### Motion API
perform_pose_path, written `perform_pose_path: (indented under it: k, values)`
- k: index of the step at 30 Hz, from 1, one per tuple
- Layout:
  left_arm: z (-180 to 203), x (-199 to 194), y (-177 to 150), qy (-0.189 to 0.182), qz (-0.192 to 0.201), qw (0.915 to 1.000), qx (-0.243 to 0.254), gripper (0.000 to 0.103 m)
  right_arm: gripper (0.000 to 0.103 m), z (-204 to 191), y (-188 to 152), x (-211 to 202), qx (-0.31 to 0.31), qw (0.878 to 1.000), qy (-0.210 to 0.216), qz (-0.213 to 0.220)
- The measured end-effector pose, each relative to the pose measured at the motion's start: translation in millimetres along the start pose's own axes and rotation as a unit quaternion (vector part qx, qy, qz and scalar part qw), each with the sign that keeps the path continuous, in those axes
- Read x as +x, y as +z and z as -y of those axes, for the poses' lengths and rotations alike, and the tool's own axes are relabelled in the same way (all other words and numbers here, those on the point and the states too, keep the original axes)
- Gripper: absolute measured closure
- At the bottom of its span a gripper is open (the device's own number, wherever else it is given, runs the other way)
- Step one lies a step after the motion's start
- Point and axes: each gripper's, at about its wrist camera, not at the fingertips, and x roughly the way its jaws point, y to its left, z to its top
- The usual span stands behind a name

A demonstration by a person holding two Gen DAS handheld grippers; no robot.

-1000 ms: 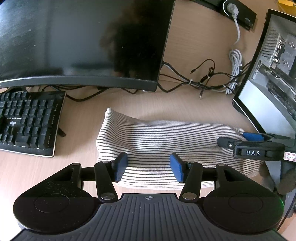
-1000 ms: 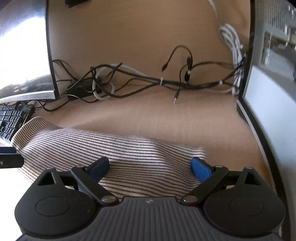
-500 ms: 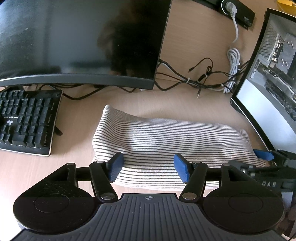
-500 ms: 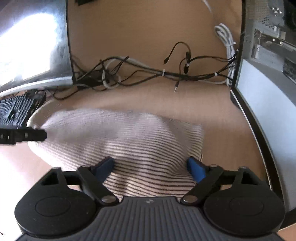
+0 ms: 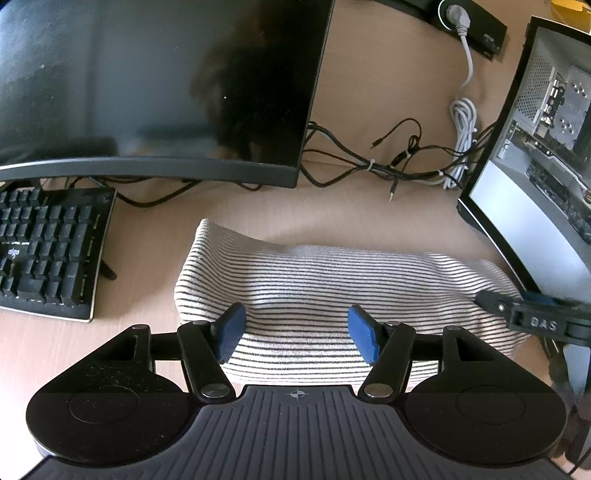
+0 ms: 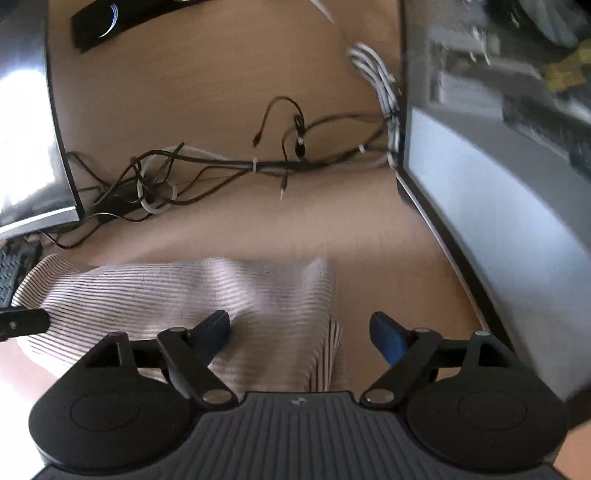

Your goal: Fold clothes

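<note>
A folded white garment with thin black stripes [image 5: 332, 291] lies on the wooden desk, long side left to right. My left gripper [image 5: 296, 334] is open and empty, hovering over the garment's near edge. My right gripper [image 6: 300, 332] is open and empty over the garment's right end [image 6: 229, 295]; its right finger is past the cloth's edge. The right gripper also shows at the right of the left wrist view [image 5: 532, 321], and the tip of the left gripper shows at the left of the right wrist view [image 6: 22, 325].
A dark curved monitor [image 5: 147, 92] stands behind the garment and a black keyboard [image 5: 48, 254] lies to its left. A second screen [image 5: 535, 192] stands on the right. A tangle of cables [image 5: 399, 162] lies behind, with a power strip [image 5: 469, 18] farther back.
The right gripper has shifted to the right, so the garment's right edge now lies between its fingers. The left gripper has drawn back slightly. The garment has not visibly moved.
</note>
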Motion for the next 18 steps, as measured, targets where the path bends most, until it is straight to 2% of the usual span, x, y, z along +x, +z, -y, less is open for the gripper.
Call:
perform_pose_path:
  k: [1, 2, 3, 4, 5, 6, 8, 10, 12, 14, 16, 18]
  values:
    - [0, 0, 0, 0.000, 0.000, 1.0000, 0.001, 0.037, 0.020, 3, -2, 1, 0.011, 1.000, 0.013, -0.009]
    - [0, 0, -1, -0.001, 0.000, 1.0000, 0.002, 0.035, 0.026, 5, -4, 2, 0.016, 0.999, 0.027, -0.015]
    - [1, 1, -1, -0.001, 0.000, 1.0000, 0.002, 0.034, 0.042, 5, -4, 2, 0.017, 0.999, 0.042, -0.018]
    - [1, 1, -1, 0.000, 0.000, 1.0000, 0.003, 0.034, 0.051, 5, -4, 2, 0.018, 0.998, 0.057, -0.021]
    - [1, 1, 0, 0.000, 0.000, 1.0000, 0.004, 0.034, 0.066, 3, -1, 1, 0.016, 0.997, 0.068, -0.019]
    - [2, 1, 0, 0.000, 0.000, 1.0000, 0.005, 0.033, 0.077, -2, 3, -4, 0.006, 0.998, 0.067, -0.009]
    - [2, 1, 2, 0.000, 0.000, 1.0000, 0.006, 0.033, 0.086, -12, 15, -17, -0.031, 0.996, 0.078, 0.031]
    - [2, 2, 2, 0.001, 0.000, 1.0000, 0.007, 0.033, 0.086, -16, 25, -22, -0.047, 0.994, 0.082, 0.047]
    - [3, 3, 2, 0.001, 0.000, 1.0000, 0.007, 0.033, 0.086, -16, 28, -12, -0.051, 0.996, 0.067, 0.040]
    - [3, 4, 2, 0.000, 0.001, 1.0000, 0.008, 0.033, 0.085, -10, 21, 6, -0.050, 0.998, 0.043, 0.014]
    - [3, 5, 2, 0.000, 0.001, 1.0000, 0.009, 0.033, 0.082, 0, 11, 18, -0.033, 0.998, 0.047, 0.006]
    - [3, 7, 3, 0.001, 0.001, 1.0000, 0.010, 0.033, 0.075, -2, 10, 14, -0.040, 0.998, 0.040, 0.010]
